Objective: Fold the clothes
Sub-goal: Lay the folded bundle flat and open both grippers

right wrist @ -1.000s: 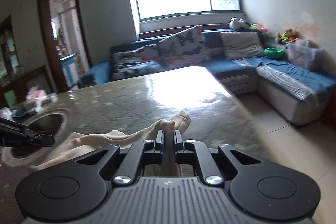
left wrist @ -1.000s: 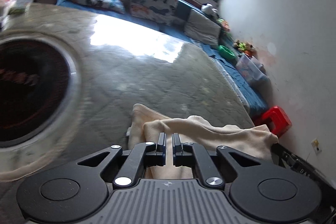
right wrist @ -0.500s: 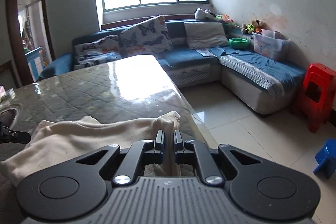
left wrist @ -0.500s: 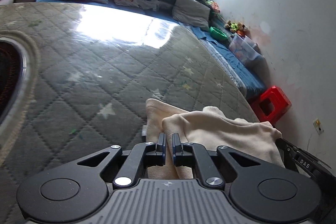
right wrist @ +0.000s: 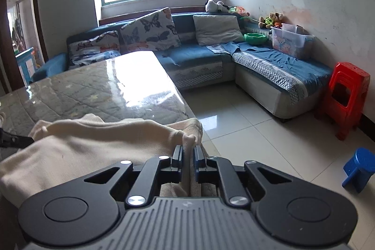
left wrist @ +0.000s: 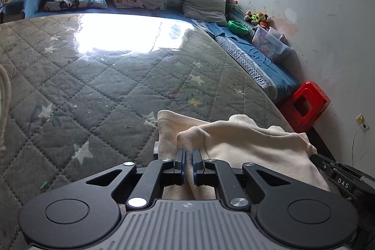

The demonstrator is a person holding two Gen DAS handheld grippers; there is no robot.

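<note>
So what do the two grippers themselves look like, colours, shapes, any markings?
Both look alike. The left gripper and the right gripper have black linkage arms with silver pivot pins, two round black discs at the base, and a grey ribbed housing with a small emblem. The fingers are slim black bars with blue inner pads. From the left view, the other gripper's side carries white lettering "DAS". No cables or sleeves show.

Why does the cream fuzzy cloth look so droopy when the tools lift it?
The cream fleecy cloth is probably soft and floppy: it sags between the left tool and right tool. It likely feels light, since small pinches hold it. Its fuzzy surface probably won't slip.
</note>
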